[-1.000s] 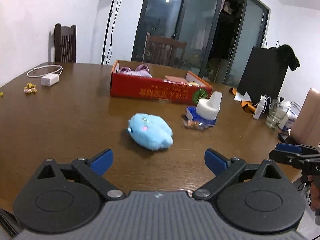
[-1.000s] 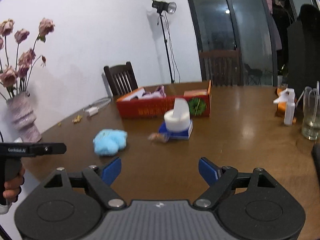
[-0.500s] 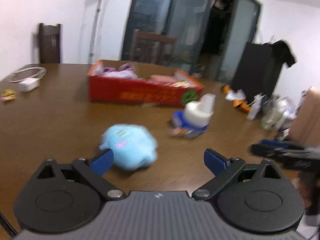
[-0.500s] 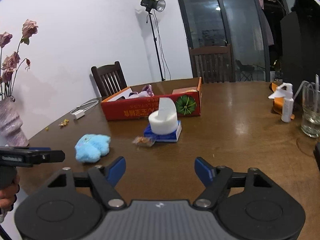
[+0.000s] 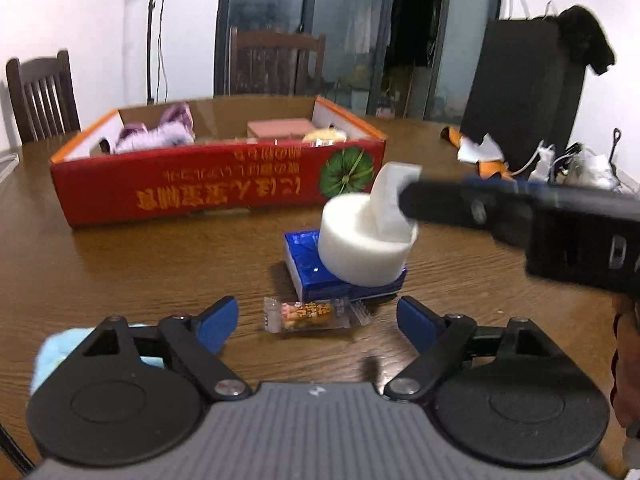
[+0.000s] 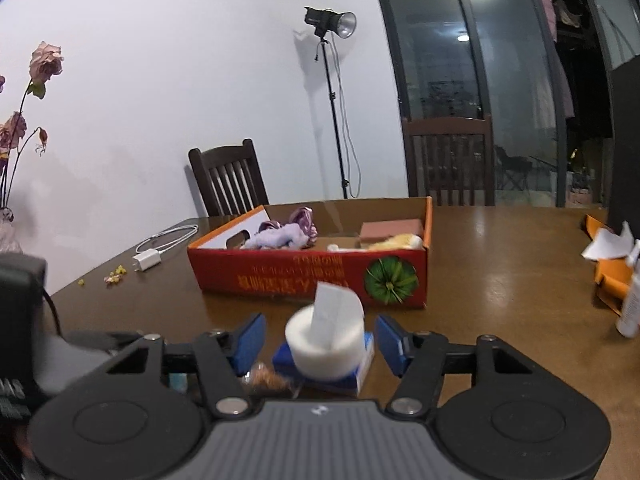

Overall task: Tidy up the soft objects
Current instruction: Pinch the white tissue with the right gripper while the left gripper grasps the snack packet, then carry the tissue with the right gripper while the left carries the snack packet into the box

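A white tissue roll [image 6: 326, 340] stands on a blue tissue packet [image 6: 360, 372] in front of the red cardboard box [image 6: 312, 276]. My right gripper [image 6: 320, 342] straddles the roll, its jaws closing, both blue pads still apart from it. In the left wrist view the roll [image 5: 366, 246] and blue packet [image 5: 312, 272] sit just ahead, with the right gripper [image 5: 412, 200] reaching in from the right. My left gripper [image 5: 318, 322] is open and closing, and a clear snack packet [image 5: 316, 314] lies on the table between its fingertips. A blue plush [image 5: 52, 352] peeks out behind the left finger.
The box holds a purple plush [image 5: 160, 136], a pink block [image 5: 280, 128] and a yellow item. A charger with cable [image 6: 148, 260] lies at the far left, and a white bottle [image 6: 630, 312] and orange wrappers [image 6: 608, 276] at the right. Chairs stand behind the table.
Both grippers moved in toward the tissue roll and their jaws narrowed. The left view swung right, off the blue plush and onto the snack packet. The right gripper now straddles the roll.
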